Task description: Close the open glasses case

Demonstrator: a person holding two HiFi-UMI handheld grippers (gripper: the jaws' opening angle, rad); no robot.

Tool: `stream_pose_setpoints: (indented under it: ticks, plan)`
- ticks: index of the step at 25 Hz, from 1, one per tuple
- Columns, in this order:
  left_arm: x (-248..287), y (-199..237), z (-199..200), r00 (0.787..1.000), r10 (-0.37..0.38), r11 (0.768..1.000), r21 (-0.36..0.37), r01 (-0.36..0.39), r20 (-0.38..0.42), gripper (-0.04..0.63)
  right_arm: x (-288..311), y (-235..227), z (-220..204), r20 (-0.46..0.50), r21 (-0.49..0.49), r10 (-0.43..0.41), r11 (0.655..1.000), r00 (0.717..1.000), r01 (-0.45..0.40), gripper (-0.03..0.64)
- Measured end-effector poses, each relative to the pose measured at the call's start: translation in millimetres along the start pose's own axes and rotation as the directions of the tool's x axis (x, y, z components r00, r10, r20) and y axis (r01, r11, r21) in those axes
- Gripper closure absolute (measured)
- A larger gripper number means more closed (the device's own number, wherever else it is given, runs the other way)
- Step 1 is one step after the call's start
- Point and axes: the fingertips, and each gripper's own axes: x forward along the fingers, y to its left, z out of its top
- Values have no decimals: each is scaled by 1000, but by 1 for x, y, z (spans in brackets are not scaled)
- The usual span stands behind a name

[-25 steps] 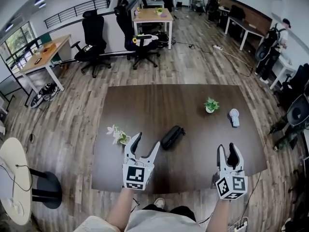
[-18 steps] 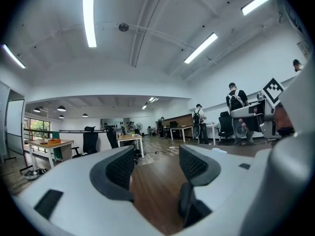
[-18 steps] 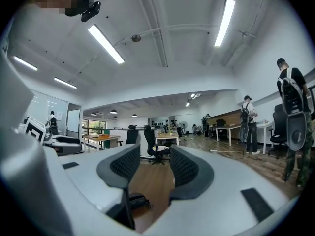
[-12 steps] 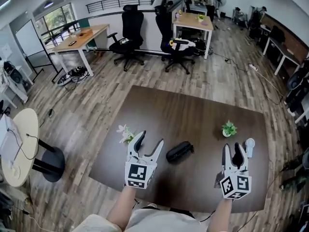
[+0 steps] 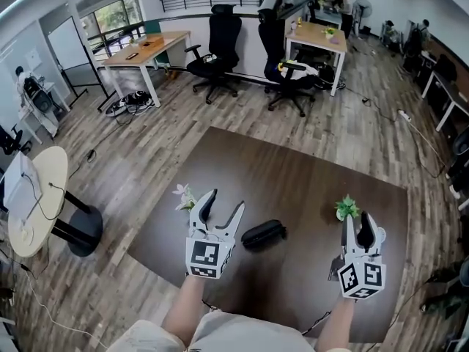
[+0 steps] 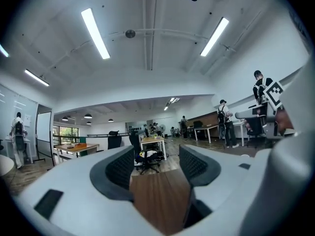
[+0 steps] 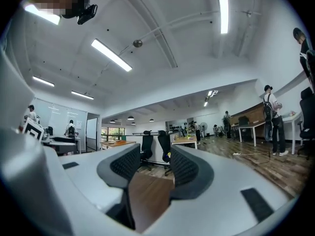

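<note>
The person holds both arms out ahead, well apart from each other. The left forearm (image 5: pixel 182 312) and the right forearm (image 5: pixel 334 327) are bare and enter from the bottom of the head view. The left gripper (image 5: pixel 224 205) points level and leans slightly to the right in that view, with its jaws spread in a wide V. The right gripper (image 5: pixel 363 224) points level and nearly straight ahead, its jaws apart by a narrower gap. Each gripper carries its marker cube just ahead of the wrist.

I log the left gripper (image 5: pixel 226 202) and right gripper (image 5: pixel 359 222): white shells, dark ribbed pads (image 6: pixel 120 168), each with a cube (image 5: pixel 204 259) of black-and-white square markers. Pale short-sleeved shirt (image 5: pixel 220 334).
</note>
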Motion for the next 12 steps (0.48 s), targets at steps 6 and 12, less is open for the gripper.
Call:
stream_pose_setpoints:
  ticks: [6,12]
  plan:
    - [3,-5,-12,999,-22,1000,12,23,-27,304,-3,2,-9,-9,-6,0,1000,1000,0,422]
    - [5,-19,-15,998,-57,998,34,58,-41,304,-6,2,-15,-22,-1,-1,1000,1000,1,422]
